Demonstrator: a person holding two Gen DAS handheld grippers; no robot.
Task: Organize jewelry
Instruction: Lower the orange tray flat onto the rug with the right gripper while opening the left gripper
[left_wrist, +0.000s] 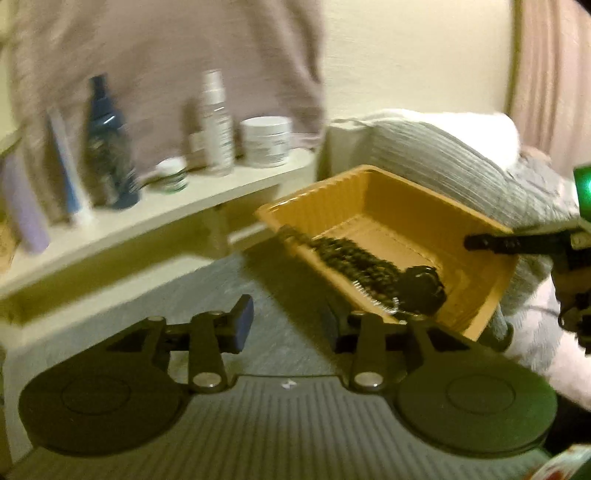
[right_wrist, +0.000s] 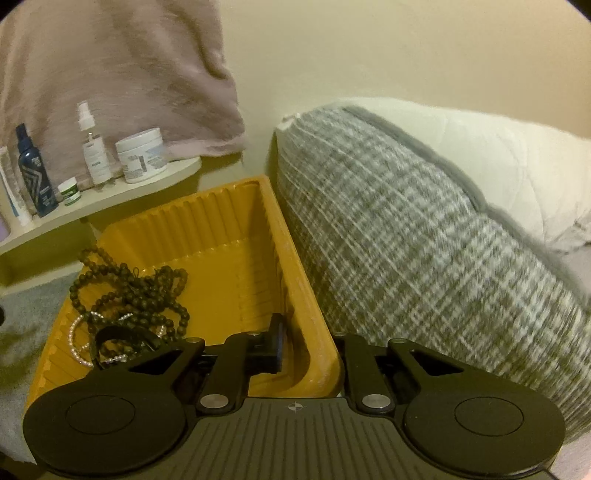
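Observation:
A yellow ribbed tray (left_wrist: 399, 206) (right_wrist: 236, 236) is held tilted above a grey bed cover. Dark bead necklaces (left_wrist: 351, 258) (right_wrist: 136, 291), a pearl bracelet (right_wrist: 79, 339) and a black watch-like piece (left_wrist: 424, 284) lie in its low end. My right gripper (right_wrist: 308, 354) straddles the tray's right wall, one finger inside and one outside, shut on it; it shows at the right edge of the left wrist view (left_wrist: 491, 242). My left gripper (left_wrist: 291, 321) is open and empty, just below and left of the tray's near corner.
A cream shelf (left_wrist: 155, 214) (right_wrist: 110, 199) carries bottles, a tube and jars, among them a blue bottle (left_wrist: 110, 147) and a white jar (right_wrist: 142, 155). A grey striped pillow (right_wrist: 424, 240) (left_wrist: 461, 166) presses against the tray's right side. A mauve cloth (right_wrist: 122, 74) hangs behind.

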